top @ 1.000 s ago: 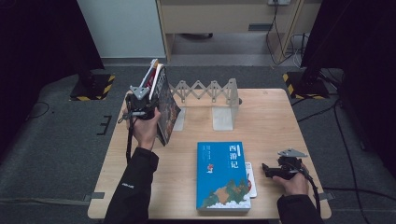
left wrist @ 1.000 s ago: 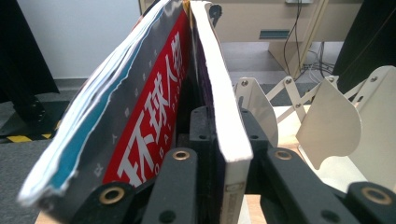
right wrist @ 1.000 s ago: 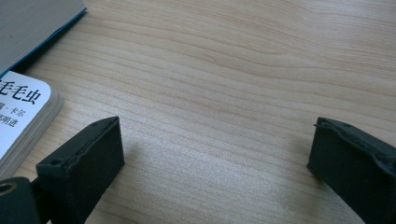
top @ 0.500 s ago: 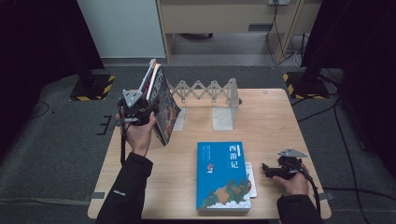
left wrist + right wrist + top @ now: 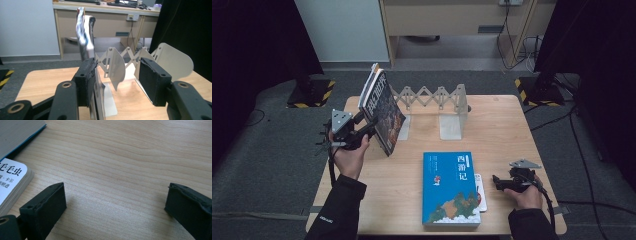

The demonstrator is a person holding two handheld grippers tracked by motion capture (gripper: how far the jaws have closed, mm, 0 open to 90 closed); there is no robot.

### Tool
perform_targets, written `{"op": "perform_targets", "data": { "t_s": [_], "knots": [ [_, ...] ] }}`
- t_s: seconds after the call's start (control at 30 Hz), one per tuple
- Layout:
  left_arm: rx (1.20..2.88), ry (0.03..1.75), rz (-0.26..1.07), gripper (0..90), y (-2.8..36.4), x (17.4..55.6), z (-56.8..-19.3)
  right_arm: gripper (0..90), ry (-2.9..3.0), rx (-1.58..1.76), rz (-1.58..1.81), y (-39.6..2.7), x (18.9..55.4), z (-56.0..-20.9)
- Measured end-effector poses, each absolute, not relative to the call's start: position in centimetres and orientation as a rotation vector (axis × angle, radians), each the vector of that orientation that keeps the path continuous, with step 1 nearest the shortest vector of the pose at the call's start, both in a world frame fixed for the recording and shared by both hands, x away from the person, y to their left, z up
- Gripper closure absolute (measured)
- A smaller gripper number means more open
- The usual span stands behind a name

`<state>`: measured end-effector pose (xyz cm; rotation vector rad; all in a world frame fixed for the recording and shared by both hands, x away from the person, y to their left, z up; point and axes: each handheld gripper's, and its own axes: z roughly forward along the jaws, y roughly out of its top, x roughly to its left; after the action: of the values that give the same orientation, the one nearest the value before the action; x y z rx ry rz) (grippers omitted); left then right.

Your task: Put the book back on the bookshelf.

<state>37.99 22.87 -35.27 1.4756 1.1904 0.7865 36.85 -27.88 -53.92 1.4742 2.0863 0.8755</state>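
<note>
A dark-covered book (image 5: 383,111) stands on edge and tilted at the left end of the white folding book rack (image 5: 432,97). My left gripper (image 5: 367,129) sits at its left side. Its jaws have just been opening. In the left gripper view the book (image 5: 85,32) rises beside the left pad (image 5: 86,80), while the right pad (image 5: 153,81) stands well apart, so my left gripper (image 5: 117,75) is open. A blue book (image 5: 449,187) lies flat at the front. My right gripper (image 5: 498,182) rests open over bare wood (image 5: 115,202).
A small white book (image 5: 11,182) lies partly under the blue book's right edge, just left of my right gripper. The rack's end plates (image 5: 172,58) stand on the light wooden table (image 5: 502,130). A desk and cables are behind the table.
My left gripper has let go of the dark book, opened, and drawn back to the left and toward the person. The book stays standing tilted at the rack. The right hand has not moved.
</note>
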Motion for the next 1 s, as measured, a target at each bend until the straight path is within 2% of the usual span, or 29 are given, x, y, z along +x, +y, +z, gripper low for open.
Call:
{"op": "perform_targets", "data": {
  "t_s": [0.17,0.5,1.0],
  "knots": [
    [1.47,1.153,0.696,44.2,23.7,37.2,-36.1,3.3,2.086,1.474,0.876,-27.9,36.8,-53.9],
    [1.539,1.139,0.667,41.4,24.3,35.8,-38.8,2.2,2.091,1.478,0.878,-27.8,36.9,-53.9],
    [1.657,1.135,0.556,37.7,22.4,35.1,-43.2,0.2,2.094,1.481,0.866,-27.7,37.0,-53.9]
  ]
}}
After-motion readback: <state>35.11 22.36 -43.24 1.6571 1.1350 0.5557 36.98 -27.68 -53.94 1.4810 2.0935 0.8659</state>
